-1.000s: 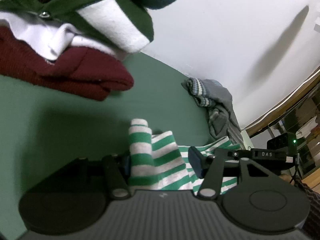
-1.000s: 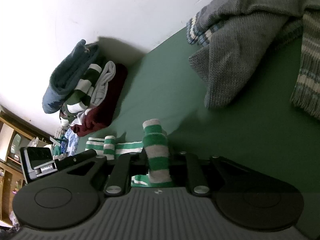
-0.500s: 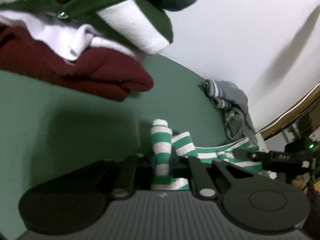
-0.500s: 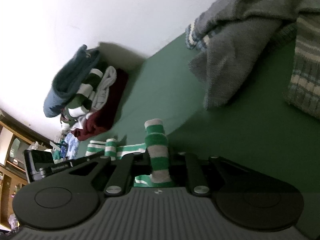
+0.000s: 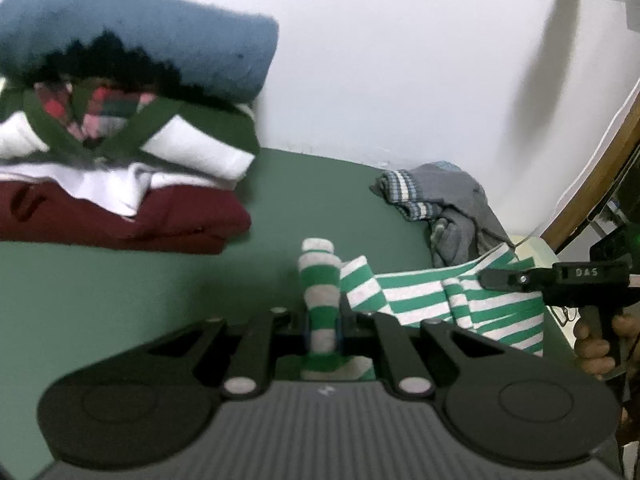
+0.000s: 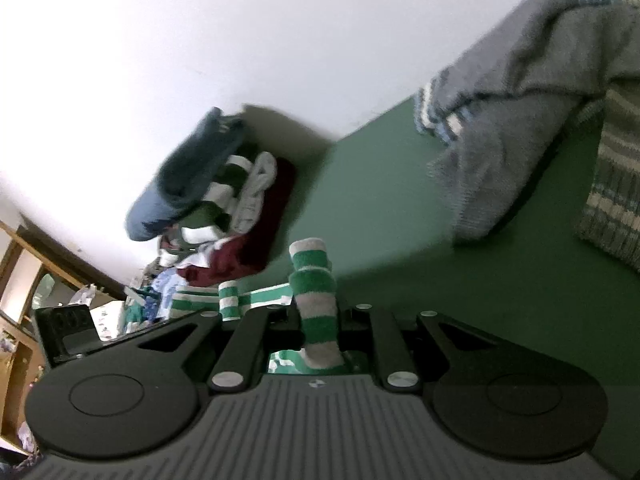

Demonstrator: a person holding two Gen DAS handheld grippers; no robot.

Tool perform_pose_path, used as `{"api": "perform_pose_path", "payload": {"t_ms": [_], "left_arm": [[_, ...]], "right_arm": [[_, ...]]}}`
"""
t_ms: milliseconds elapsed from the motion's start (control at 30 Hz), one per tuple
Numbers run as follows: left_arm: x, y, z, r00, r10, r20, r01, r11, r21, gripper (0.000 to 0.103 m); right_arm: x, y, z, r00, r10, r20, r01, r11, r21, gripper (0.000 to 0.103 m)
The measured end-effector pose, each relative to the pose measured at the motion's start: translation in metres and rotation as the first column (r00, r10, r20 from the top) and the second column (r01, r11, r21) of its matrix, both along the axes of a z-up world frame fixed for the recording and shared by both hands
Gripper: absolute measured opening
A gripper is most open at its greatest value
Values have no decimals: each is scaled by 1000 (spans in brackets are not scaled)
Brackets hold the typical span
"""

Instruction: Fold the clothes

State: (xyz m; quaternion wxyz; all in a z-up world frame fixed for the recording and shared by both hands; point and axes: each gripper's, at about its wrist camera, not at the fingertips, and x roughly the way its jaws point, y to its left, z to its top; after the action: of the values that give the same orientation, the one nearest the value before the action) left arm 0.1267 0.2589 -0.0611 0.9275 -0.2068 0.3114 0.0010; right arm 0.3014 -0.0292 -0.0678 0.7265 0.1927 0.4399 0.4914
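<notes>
On the green table, below the stack of folded clothes at left, the green-and-white striped garment is now being pinched by the left gripper, whose jaws were standing apart around the bunched cloth a second ago and have just been closing on it. Further right, another bunched part is being clamped by the right gripper, as before. Both ends are being lifted off the table, so a fold is judged to be beginning. The grey knit sweater is being left unfolded.

Both wrist cameras look low along their fingers across the flat green surface, sharing the folded stack of clothes
</notes>
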Motion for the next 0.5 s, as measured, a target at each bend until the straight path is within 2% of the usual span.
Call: {"api": "perform_pose_path", "payload": {"t_ms": [167,333,500], "left_arm": [[-27,-10,20,999,3,44,-3,1000,-8,8],[-47,-30,38,997,-11,76,9,999,31,8],[-69,-46,50,994,-12,108,8,999,32,7]], "right_arm": [[-16,-13,20,1000,24,21,-24,999,38,13],[-33,-32,34,999,26,35,-29,996,88,13],[-53,-48,43,999,30,40,-35,992,118,13]]}}
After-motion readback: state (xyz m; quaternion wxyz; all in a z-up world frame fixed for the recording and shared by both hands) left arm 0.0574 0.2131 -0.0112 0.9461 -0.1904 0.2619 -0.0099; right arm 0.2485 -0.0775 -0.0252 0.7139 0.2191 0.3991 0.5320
